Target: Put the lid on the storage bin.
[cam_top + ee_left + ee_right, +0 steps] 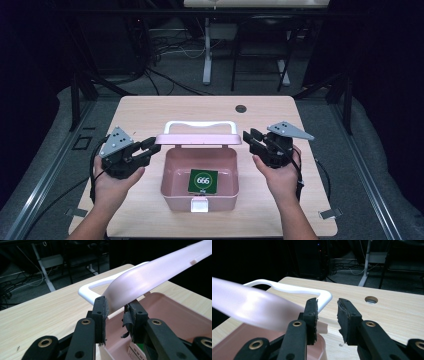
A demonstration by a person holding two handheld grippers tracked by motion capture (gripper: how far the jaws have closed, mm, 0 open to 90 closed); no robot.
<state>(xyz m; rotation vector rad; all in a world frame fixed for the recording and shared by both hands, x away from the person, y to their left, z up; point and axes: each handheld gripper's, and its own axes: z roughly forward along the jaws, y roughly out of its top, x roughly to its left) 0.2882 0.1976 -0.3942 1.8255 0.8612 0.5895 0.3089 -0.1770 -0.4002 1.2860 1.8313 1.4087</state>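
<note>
Box [199, 186], pink, one, sits centre frame on the table [150, 112] in the high view, its lid [198, 138] swung up and standing open at the back edge, white handle [200, 125] above it. Left gripper [151, 145], centre left of frame, sits at the lid's left end; in the left gripper view the lid corner [140, 281] lies between the jaws with a gap at the right pad [128, 315], so released, nothing gripped. Inside the box, one green card [203, 181] with a white ring and digits, lying flat on the floor. One white latch [200, 205] at the front wall, lower centre. Right gripper [248, 138], centre right, is parted too; the right gripper view has the lid end [257, 310] beside the left jaw, not clamped, jaws empty. Judgement: opening looks done, lid up and both grippers let go; what is left is likely the card, taking it out or closing up. Count: two grippers, two hands, one box, one lid, one card, one cable hole [241, 108] in the table.
</note>
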